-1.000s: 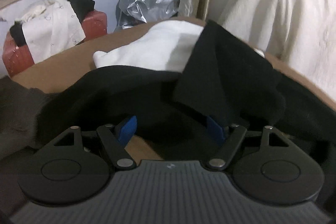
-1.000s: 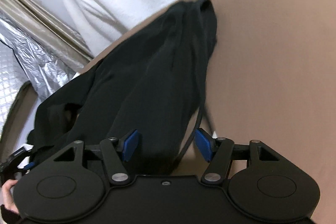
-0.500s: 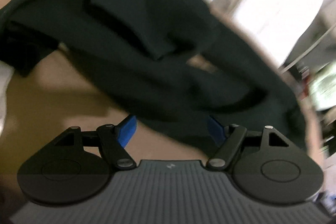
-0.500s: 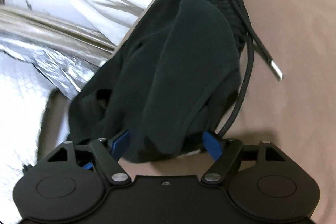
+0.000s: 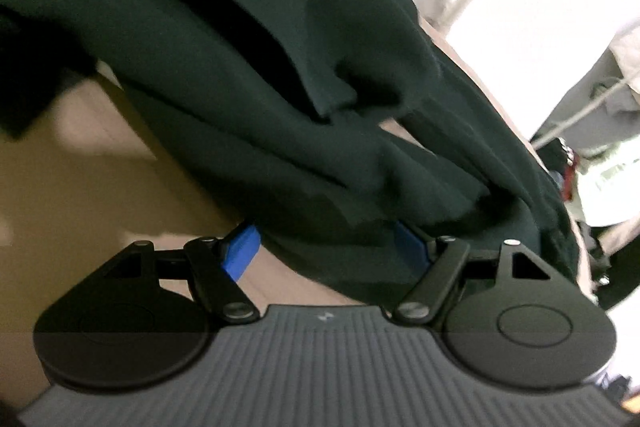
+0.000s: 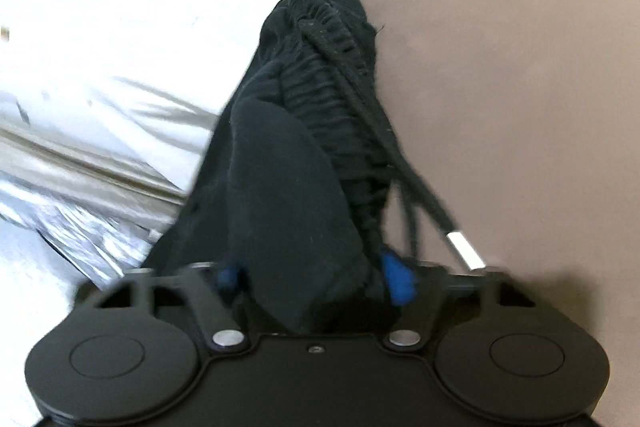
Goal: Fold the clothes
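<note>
The dark trousers [image 5: 304,99] lie crumpled across the brown worktop [image 5: 80,187], running from 10 o'clock toward 4 o'clock in the left wrist view. The left gripper [image 5: 326,251] has its blue pads spread apart, with a fold of the cloth lying between them. In the right wrist view, the right gripper [image 6: 314,277] also has its pads apart, with the bunched cloth filling the gap between them, and the gathered waistband [image 6: 332,83] reaches up toward 12 o'clock. A drawstring [image 6: 400,163] with a metal tip [image 6: 464,249] trails at 3 o'clock over the bare worktop. A white sheet [image 6: 120,27] and crinkled silver foil [image 6: 80,227] sit at 9 o'clock.
</note>
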### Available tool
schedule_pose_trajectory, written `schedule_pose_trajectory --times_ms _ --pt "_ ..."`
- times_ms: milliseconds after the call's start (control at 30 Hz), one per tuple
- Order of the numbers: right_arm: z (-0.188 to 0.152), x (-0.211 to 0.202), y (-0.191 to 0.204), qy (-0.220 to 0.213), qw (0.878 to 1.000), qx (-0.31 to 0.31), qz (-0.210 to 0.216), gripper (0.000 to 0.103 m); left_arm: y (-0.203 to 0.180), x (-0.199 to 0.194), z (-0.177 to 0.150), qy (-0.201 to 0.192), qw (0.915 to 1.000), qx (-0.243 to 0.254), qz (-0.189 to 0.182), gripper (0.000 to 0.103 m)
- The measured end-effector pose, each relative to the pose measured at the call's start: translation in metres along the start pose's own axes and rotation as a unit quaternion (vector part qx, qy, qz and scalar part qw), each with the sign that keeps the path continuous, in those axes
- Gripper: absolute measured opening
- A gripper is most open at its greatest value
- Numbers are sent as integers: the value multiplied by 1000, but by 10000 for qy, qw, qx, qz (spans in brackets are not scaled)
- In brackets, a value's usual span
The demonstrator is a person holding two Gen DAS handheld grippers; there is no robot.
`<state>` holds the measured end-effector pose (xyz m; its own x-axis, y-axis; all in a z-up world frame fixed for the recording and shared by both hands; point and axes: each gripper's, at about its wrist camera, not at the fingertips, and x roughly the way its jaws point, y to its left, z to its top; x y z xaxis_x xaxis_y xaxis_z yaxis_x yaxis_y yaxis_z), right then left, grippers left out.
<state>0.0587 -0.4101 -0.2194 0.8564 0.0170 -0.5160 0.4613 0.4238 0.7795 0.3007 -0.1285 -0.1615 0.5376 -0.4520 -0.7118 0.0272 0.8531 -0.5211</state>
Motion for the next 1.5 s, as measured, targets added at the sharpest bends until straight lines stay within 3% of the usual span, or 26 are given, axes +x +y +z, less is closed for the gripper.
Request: schedule_pose_trajectory --times_ms 100,200,267,333,433,567,700,767,867,967,1000,1067,1100,1133,1233,1267,1333,1400,1433,1467,1500 --pt "5 -2 21 -18 9975 -619 -330 38 2 0 4 -119 9999 33 113 74" --pt "18 -17 64 -373 9866 -1309 -899 32 -6 -8 10 -245 9995 -7 175 74" --pt "45 -67 93 -913 9830 -1097 -1156 30 -2 -29 14 -355 9990 -259 43 74" --pt "64 -113 114 -1578 9686 -1438 -1275 28 -1 -46 19 -338 9986 -351 -223 74" --pt "71 -109 80 -1522 9648 -1350 -1667 28 -11 -45 21 19 9997 82 -234 74" --pt "80 -103 35 -1444 9572 -1230 -2186 33 -20 -4 6 942 9926 681 366 74" --pt "90 -97 -10 -1362 9468 -1105 -2698 57 -31 0 4 854 9874 1165 648 74" --pt "94 -94 -28 -1321 9394 -1114 -2962 59 -31 -4 8 803 9882 1142 629 74" --pt "94 -102 3 -1419 8982 -2211 -3524 61 -29 -10 13 746 9895 1068 620 74" --pt "84 -131 22 -1707 8519 -3144 -3825 61 -31 -18 12 667 9890 1134 671 74" --pt "77 -136 36 -1811 8400 -3427 -3796 61 -33 -17 13 655 9886 1167 690 74" --pt "63 -145 60 -1878 8305 -3858 -3552 62 -36 -14 13 632 9877 1234 729 74" --pt "57 -150 69 -1815 8385 -3927 -3312 63 -37 -13 13 621 9872 1267 748 74" --pt "54 -150 79 -1641 8583 -3843 -2979 63 -39 -12 13 605 9868 1295 761 74" --pt "51 -136 101 -708 9458 -2824 -1436 64 -39 3 7 870 9885 1186 360 74" --pt "50 -127 109 -363 9643 -2468 -884 64 -36 9 6 1104 9881 1059 180 74" --pt "39 -97 130 313 9720 -2328 -104 64 -31 23 3 1461 9856 854 23 74" --pt "17 -70 152 710 9595 -2725 74 64 -29 29 1 1505 9841 940 40 74" --pt "5 -58 162 897 9504 -2974 116 64 -27 29 1 1468 9841 996 24 69" --pt "-8 -46 172 1081 9407 -3213 160 64 -27 26 3 1376 9847 1072 0 47" --pt "-22 -37 178 1258 9312 -3416 211 64 -28 23 5 1277 9849 1171 -10 34"
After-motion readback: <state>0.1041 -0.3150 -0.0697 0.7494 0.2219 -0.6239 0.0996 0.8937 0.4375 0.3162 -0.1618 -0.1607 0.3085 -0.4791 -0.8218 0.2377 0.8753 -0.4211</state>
